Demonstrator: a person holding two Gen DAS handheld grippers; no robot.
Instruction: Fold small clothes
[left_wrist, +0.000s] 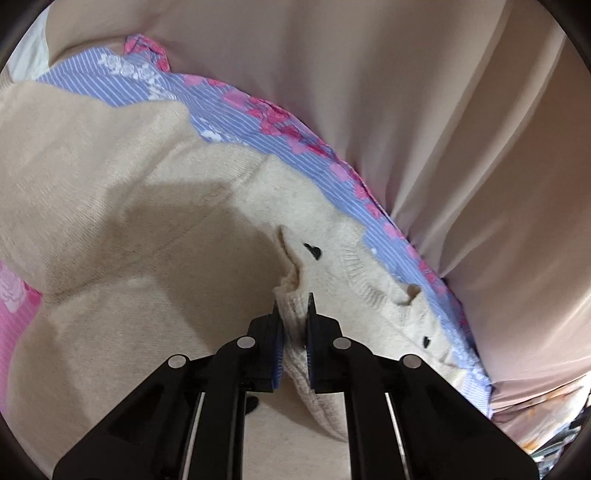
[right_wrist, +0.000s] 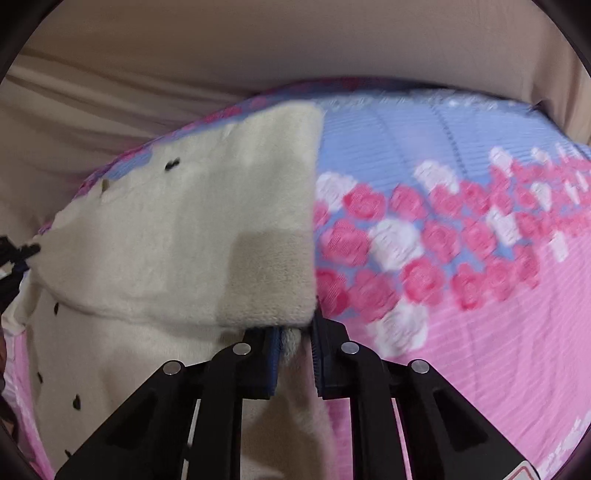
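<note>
**Both grippers on the same cream knit, fold line running between them**

The left gripper (left_wrist: 294, 314) has its blue-padded jaws drawn in on a bunched ribbed edge of the small cream knitted garment with tiny black heart motifs (left_wrist: 229, 221); cloth fills the gap, so it reads as clamped. From there the garment spreads ahead and to the left of the fingers, a lifted flap hanging over the rest, with the far edge running diagonally along the blue-striped bedspread with pink and white roses (left_wrist: 236, 110). Beyond that hangs a plain beige curtain (left_wrist: 406, 92).

The right gripper (right_wrist: 295, 332) likewise has a corner of the same cream garment (right_wrist: 166, 240) pinched between its jaws, though a sliver of gap shows beside the right pad, so the hold looks slighter. The cloth lies ahead and to the left of this gripper; bare bedspread (right_wrist: 461, 332) lies to its right. The left gripper's black tips (right_wrist: 18, 254) peek in at the far left edge.

Judging from this, the held edge spans gripper to gripper, and the fold would carry it forward over the body.
</note>
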